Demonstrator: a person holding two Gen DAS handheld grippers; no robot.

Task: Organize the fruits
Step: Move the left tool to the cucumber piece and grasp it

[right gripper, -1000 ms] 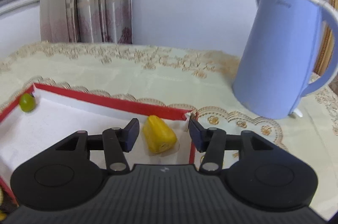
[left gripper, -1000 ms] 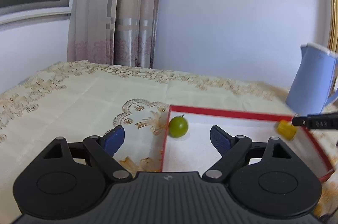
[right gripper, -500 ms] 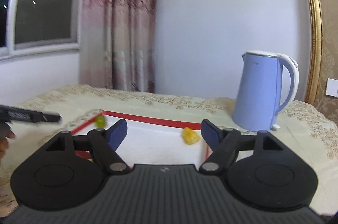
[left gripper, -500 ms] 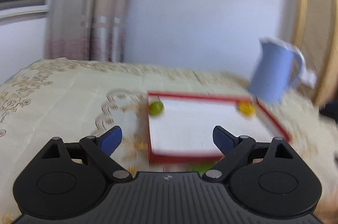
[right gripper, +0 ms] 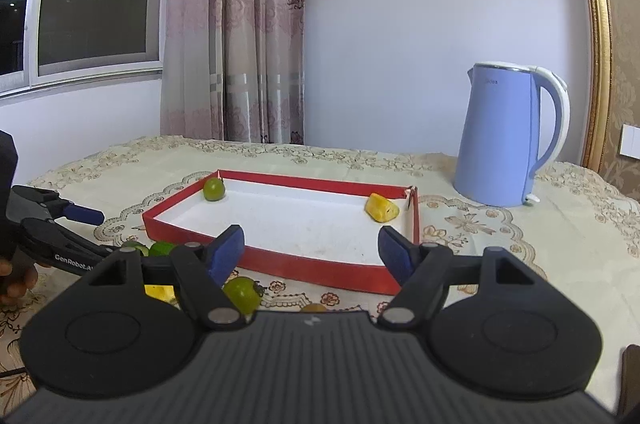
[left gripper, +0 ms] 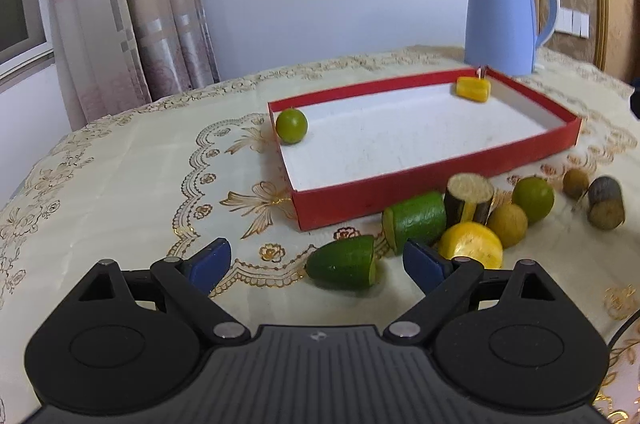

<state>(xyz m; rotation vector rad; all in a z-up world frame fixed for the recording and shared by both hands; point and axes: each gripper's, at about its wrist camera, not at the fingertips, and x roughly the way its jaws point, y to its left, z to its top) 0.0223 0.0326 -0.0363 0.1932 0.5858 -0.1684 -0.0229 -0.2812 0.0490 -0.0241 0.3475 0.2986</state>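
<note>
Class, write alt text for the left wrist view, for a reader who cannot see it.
An open hand-held gripper hovers over a green fruit piece on a patterned tablecloth. Behind a cluster of loose fruit, a red tray holds a green fruit and a yellow piece; a blue kettle stands beyond.

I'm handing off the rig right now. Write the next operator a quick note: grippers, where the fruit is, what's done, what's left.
Left gripper: open, empty, low over the loose pile.
Right gripper: open, empty, facing the red tray.
Done: green round fruit and yellow piece lie in opposite far tray corners.
Left: the loose pieces on the tablecloth in front of the tray; the green half is nearest the left gripper.
</note>
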